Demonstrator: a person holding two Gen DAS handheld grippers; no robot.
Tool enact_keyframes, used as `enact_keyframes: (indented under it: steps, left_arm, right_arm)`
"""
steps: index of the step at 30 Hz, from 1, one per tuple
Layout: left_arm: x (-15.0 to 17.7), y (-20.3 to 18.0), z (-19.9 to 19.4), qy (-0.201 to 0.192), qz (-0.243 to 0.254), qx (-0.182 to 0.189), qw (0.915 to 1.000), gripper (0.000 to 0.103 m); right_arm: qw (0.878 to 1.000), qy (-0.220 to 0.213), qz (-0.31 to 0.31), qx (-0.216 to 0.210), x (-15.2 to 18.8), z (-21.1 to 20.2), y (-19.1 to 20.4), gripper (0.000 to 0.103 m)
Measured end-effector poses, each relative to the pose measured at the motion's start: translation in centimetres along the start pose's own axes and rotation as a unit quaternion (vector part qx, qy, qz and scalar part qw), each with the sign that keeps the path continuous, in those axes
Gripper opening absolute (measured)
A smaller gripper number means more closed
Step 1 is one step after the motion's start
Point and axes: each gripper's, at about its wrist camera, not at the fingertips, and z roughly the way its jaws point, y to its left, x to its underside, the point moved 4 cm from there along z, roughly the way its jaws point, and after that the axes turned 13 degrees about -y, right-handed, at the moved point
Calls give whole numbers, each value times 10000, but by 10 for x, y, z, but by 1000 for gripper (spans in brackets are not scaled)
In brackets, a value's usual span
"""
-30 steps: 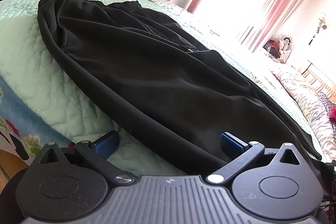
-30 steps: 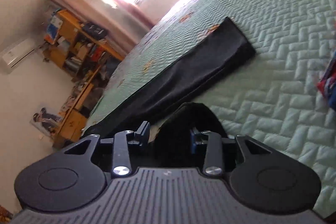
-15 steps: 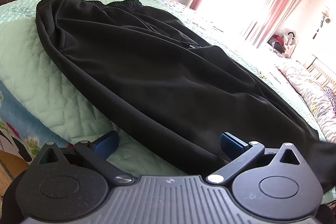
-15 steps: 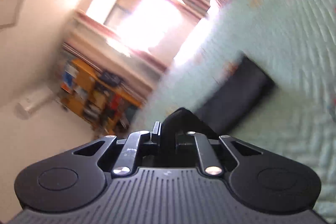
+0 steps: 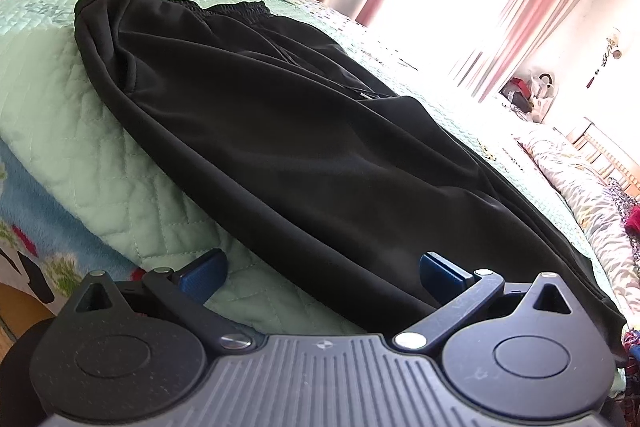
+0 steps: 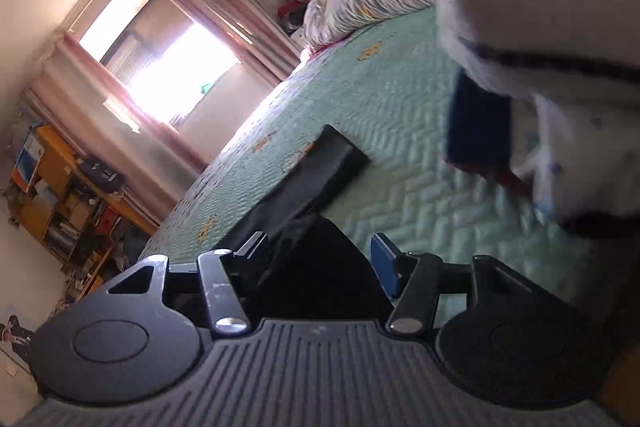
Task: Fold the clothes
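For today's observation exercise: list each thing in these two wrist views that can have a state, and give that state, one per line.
black trousers: spread lengthwise on the bed, not yet folded across.
left gripper: open, fabric edge between its fingers, not pinched.
right gripper: jaws opening, black fabric still between them.
green quilt: spread over the bed.
curtains: drawn apart.

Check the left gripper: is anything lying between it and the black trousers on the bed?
Nothing visible. The left gripper stands open at the near edge of the black trousers, with only bare green quilt under its left finger and the cloth's edge already between the fingers.
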Motion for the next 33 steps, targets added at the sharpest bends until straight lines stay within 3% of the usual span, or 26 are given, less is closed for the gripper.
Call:
enact_keyframes:
  steps: [6, 11, 17, 22, 25, 28, 31, 33]
  left_arm:
    - [-10, 0, -7, -288, -200, -42, 9994, 102]
    - [-36, 17, -17, -676, -434, -221, 9965, 102]
    - [-86, 71, -18, -1268, -1081, -971, 9812, 102]
    - [-120, 111, 13, -1137, -994, -1693, 9739, 102]
    - [-135, 135, 34, -996, -1188, -2181, 9635, 102]
    - [-143, 149, 52, -902, -1317, -2295, 9601, 102]
    - [-149, 156, 73, -647, -1140, -2391, 9621, 102]
    - [-151, 154, 85, -580, -1066, -2213, 9676, 102]
  right_arm:
    - [9987, 214, 429, 169, 23, -39, -15, 59]
    - [9963, 450, 721, 116, 33, -44, -10, 59]
    - [9903, 743, 1167, 130, 56, -23, -8, 60]
    - [9841, 724, 1598, 275, 63, -13, -10, 63]
    - [9836, 676, 1625, 404, 64, -13, -7, 64]
    - [9847, 687, 1525, 485, 66, -17, -1, 64]
    - [9858, 710, 1409, 572, 68, -17, 4, 64]
    - [9861, 717, 1365, 621, 69, -13, 5, 64]
